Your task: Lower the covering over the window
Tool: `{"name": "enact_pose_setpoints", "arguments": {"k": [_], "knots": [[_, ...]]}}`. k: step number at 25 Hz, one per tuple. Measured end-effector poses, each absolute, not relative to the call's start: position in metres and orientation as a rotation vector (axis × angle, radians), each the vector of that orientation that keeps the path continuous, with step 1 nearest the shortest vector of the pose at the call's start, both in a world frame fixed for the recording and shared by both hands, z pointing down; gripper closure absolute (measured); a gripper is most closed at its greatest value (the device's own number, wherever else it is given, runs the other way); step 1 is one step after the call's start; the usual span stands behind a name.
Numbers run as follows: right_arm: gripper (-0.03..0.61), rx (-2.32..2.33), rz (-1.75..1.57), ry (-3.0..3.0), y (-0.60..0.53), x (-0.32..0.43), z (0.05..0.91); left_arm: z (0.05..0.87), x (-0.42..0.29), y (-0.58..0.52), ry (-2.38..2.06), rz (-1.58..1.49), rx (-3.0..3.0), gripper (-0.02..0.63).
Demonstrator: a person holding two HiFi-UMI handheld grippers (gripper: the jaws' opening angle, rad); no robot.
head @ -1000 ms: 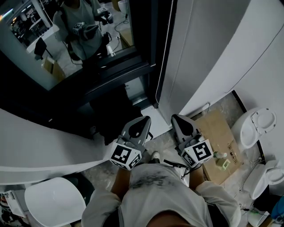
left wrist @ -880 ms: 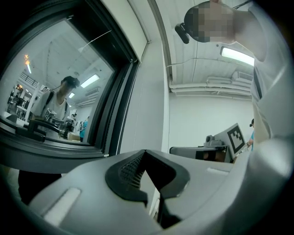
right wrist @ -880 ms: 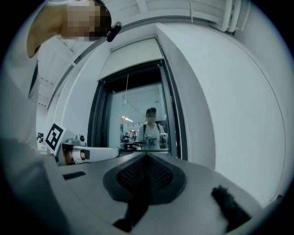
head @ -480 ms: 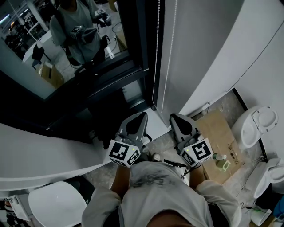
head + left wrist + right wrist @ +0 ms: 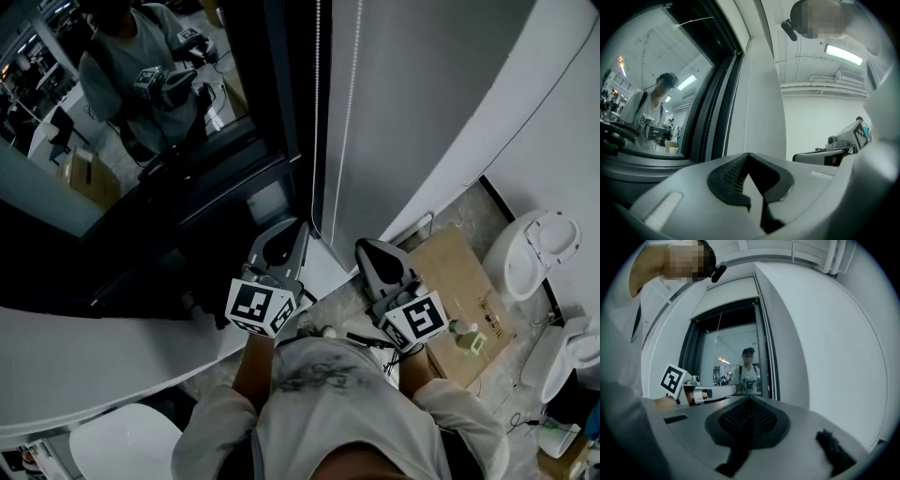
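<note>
The window (image 5: 122, 141) with its dark frame fills the upper left of the head view, and its glass mirrors a person holding grippers. A white bead chain (image 5: 317, 112) hangs along the frame's right edge, with a thinner cord (image 5: 351, 94) beside it. My left gripper (image 5: 285, 236) points level at the frame's lower corner, shut and empty, just left of the chain's lower loop. In the left gripper view the bead chain (image 5: 725, 136) hangs ahead of the left gripper (image 5: 749, 155). My right gripper (image 5: 368, 251) is shut and empty, to the chain's right. In its view the bead chain (image 5: 776, 376) hangs beyond the right gripper (image 5: 750, 400).
A white sill (image 5: 94, 347) runs under the window. The white wall (image 5: 431, 112) stands to the right of the chain. On the floor lie a cardboard sheet (image 5: 459, 267) and a green bottle (image 5: 469, 343), with white round seats (image 5: 534, 248) further right.
Both grippers have moved forward toward the window frame and the chain, the left one further. Both stayed shut.
</note>
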State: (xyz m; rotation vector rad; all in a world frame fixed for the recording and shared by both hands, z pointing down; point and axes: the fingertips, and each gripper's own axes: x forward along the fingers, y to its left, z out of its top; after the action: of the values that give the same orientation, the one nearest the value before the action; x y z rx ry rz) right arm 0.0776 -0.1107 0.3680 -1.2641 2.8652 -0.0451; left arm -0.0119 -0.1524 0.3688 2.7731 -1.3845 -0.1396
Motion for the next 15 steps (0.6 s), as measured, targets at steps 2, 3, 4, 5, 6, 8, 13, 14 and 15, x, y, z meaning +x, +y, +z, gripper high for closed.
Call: {"name": "enact_pose_setpoints", "arguments": {"k": [2, 3, 4, 5, 6, 8, 13, 14, 15], "knots": [[0.561, -1.279, -0.051, 2.859, -0.115, 0.077, 0.369, 0.367, -0.011, -0.163, -1.377, -0.133, 2.791, 0.609], [0.561, -1.287, -0.055, 2.856, -0.118, 0.076, 0.37, 0.367, -0.011, -0.169, -1.371, -0.13, 2.798, 0.609], [0.561, -1.295, -0.059, 2.852, -0.121, 0.076, 0.371, 0.367, -0.01, -0.174, -1.365, -0.126, 2.803, 0.607], [0.561, -1.303, -0.062, 2.849, -0.124, 0.075, 0.372, 0.367, -0.01, -0.179, -1.357, -0.121, 2.807, 0.607], [0.561, -1.311, -0.064, 2.847, -0.127, 0.075, 0.373, 0.368, -0.008, -0.184, -1.349, -0.115, 2.811, 0.606], [0.561, -1.323, -0.063, 2.844, -0.132, 0.075, 0.374, 0.37, -0.006, -0.195, -1.336, -0.1, 2.814, 0.604], [0.561, -1.353, -0.069, 2.824, -0.14, 0.076, 0.373, 0.374, 0.0, -0.218, -1.313, -0.072, 2.819, 0.592], [0.561, -1.358, -0.075, 2.82, -0.141, 0.076, 0.373, 0.375, 0.0, -0.222, -1.311, -0.068, 2.82, 0.587], [0.561, -1.365, -0.082, 2.818, -0.143, 0.075, 0.373, 0.376, 0.0, -0.226, -1.311, -0.063, 2.82, 0.584]]}}
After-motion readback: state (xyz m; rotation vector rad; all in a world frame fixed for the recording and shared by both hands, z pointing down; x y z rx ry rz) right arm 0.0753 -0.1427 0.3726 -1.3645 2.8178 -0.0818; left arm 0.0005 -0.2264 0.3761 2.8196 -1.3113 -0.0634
